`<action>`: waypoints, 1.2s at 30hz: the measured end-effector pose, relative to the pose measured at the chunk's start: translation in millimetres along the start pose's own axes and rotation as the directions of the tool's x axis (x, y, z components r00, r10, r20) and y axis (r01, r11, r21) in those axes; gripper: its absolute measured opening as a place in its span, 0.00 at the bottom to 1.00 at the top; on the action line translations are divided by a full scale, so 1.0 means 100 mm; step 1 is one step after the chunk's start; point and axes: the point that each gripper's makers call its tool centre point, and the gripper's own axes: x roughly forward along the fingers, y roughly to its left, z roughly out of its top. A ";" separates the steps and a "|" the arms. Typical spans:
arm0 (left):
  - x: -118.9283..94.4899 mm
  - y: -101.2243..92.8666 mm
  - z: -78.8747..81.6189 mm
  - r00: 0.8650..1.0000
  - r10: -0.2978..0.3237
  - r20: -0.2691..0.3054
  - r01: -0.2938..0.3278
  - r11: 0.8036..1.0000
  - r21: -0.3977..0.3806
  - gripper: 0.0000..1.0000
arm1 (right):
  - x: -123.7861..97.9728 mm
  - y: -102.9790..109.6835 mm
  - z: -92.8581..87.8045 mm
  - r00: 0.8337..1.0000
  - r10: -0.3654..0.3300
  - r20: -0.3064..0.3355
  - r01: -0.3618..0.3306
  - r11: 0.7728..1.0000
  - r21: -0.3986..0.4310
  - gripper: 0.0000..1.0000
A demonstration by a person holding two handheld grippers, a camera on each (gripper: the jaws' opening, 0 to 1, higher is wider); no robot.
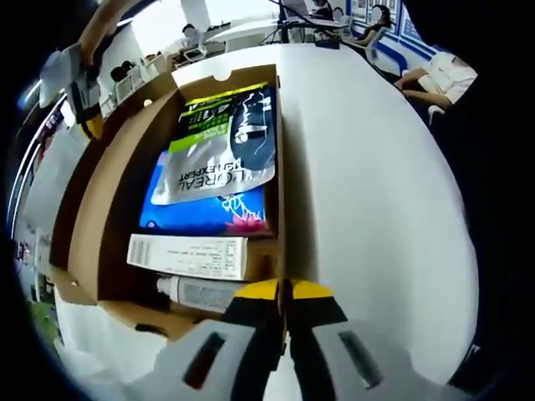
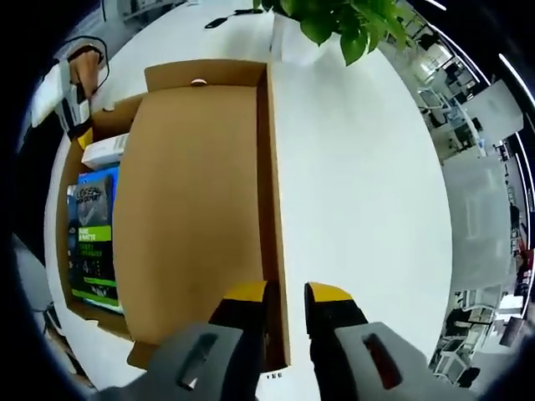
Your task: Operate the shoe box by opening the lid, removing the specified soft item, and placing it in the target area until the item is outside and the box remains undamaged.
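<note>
right claw grips lid | lid hides part of box

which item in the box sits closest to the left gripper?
The white tube, lying at the box end just ahead of the left gripper. The white carton, blue pack and L'Oreal pouch lie farther.

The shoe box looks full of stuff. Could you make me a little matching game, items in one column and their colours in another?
Items:
1. lid
2. sachet
3. carton
4. pack under the sachet

Colours:
A. white
B. blue
C. plain brown
D. grey with green

Pairs: 1-C, 2-D, 3-A, 4-B
</note>
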 end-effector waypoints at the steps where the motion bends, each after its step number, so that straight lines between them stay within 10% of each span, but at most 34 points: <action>1: 0.00 0.00 0.00 1.000 0.001 -0.001 -0.001 1.000 0.001 0.02 | -0.02 0.01 -0.01 1.000 -0.003 -0.002 0.003 1.000 0.000 0.17; 36: 0.00 -0.01 0.00 1.000 0.005 -0.008 -0.005 1.000 -0.001 0.02 | -0.64 0.62 0.17 0.996 -0.061 0.068 0.068 0.992 -0.109 0.24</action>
